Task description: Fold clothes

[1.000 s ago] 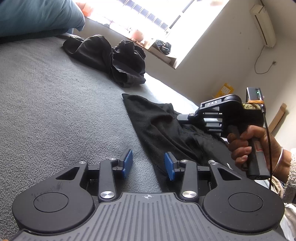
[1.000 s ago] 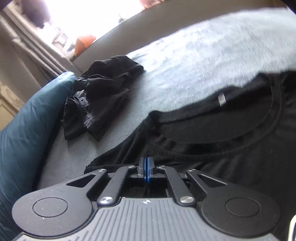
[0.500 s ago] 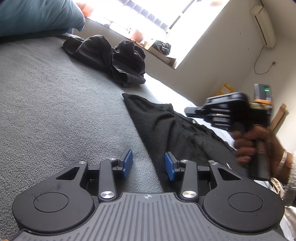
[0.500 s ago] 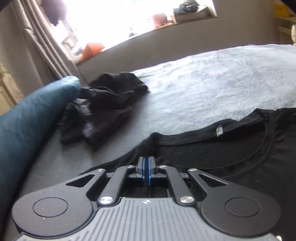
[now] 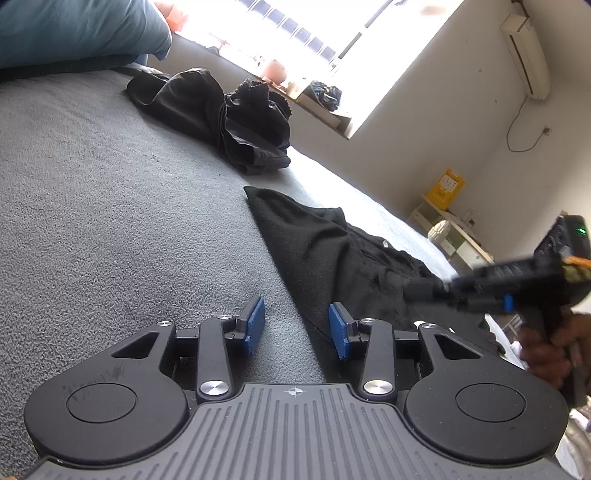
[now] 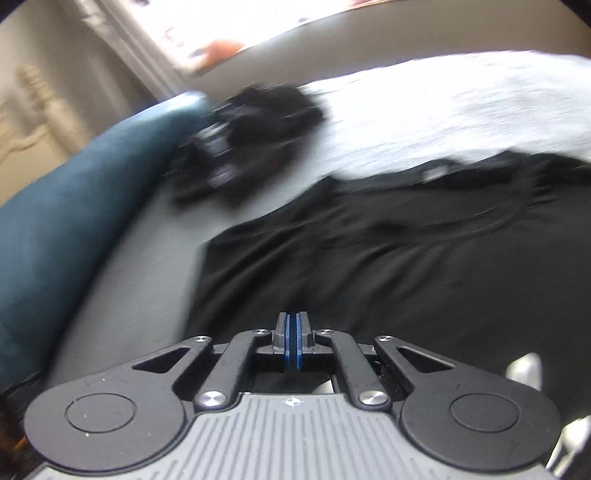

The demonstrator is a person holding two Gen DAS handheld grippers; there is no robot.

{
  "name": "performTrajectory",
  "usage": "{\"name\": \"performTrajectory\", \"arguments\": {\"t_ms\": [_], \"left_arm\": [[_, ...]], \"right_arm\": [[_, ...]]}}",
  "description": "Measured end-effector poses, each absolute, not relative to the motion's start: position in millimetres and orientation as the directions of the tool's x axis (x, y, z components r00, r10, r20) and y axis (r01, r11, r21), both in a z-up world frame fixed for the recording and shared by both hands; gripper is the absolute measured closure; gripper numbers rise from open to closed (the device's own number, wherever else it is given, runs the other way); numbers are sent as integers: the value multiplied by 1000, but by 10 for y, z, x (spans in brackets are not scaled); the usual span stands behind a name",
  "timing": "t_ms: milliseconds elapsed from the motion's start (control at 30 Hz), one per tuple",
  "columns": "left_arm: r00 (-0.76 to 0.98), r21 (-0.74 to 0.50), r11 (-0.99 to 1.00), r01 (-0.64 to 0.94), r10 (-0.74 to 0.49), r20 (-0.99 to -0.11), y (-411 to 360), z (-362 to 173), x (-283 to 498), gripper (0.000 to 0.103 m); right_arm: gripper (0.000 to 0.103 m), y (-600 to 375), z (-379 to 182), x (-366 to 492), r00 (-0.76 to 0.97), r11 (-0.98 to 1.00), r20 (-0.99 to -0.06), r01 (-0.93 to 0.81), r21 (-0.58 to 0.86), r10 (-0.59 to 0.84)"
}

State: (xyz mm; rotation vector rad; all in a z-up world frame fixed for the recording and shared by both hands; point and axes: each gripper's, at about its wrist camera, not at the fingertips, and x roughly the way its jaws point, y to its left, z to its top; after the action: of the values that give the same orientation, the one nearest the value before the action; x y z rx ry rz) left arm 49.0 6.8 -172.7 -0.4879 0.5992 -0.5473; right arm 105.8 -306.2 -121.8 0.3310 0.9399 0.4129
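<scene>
Your left tool sat low over the grey fleece blanket of the bed with its blue pads parted to a moderate gap and nothing between them; the right pad stood just at the near edge of the black cotton T-shirt, though whether it touched the cloth could not be told. That T-shirt lay spread on the bed from the tool's 12 o'clock out toward 2 o'clock, one corner pointing away from you. Your right tool had its blue pads pressed together with no cloth seen between them, and it hung above the same T-shirt, whose round collar lay at about 1 o'clock in that blurred view. In the left wrist view the right tool showed at 3 o'clock, gripped by your right hand. A crumpled heap of black clothes lay well apart at 11 o'clock, near the teal pillow beneath the bright window.
</scene>
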Motion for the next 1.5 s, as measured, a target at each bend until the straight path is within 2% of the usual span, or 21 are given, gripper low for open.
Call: {"name": "performTrajectory", "arguments": {"t_ms": [133,367,467,600,700,1000,1233,1333,1433,1500], "left_arm": [[692,-581,744,331,-610,-386,84,-1728,497,64],[732,-596,756,271,-564,-382,146,-1434,580,64],[720,-541,763,354,-591,-363,-10,-1238,773,64],[584,-484,716,504,-695,-420,-408,-1270,1175,64],[553,-521,726,450,-684,-475,-459,-1467,1481,67],[603,-691,658,299,-691,-398,-72,-1714,2124,69],[652,-729,645,230,-658,-377,57,-1699,2129,67],[671,-702,662,263,-648,-360,77,-1485,1950,65],[665,-664,648,374,-686,-295,30,-1257,1648,62],[641,-637,640,430,-713,-283,-62,-1239,1526,61]], "right_arm": [[101,-2926,-1344,846,433,899,-788,-229,374,438],[100,-3178,-1139,484,490,881,-747,-105,462,450],[100,-3102,-1047,453,538,877,-711,-127,463,453],[100,-2955,-1103,610,552,891,-715,-130,434,429],[100,-2893,-1203,694,537,894,-729,-123,431,425],[101,-2945,-1377,561,507,888,-742,-119,445,439],[101,-2984,-1403,510,509,880,-735,-111,461,449],[100,-2999,-1373,491,509,877,-732,-106,468,452],[100,-3153,-1195,390,530,870,-718,-81,487,451],[100,-3274,-1061,309,547,863,-707,-60,502,449]]}}
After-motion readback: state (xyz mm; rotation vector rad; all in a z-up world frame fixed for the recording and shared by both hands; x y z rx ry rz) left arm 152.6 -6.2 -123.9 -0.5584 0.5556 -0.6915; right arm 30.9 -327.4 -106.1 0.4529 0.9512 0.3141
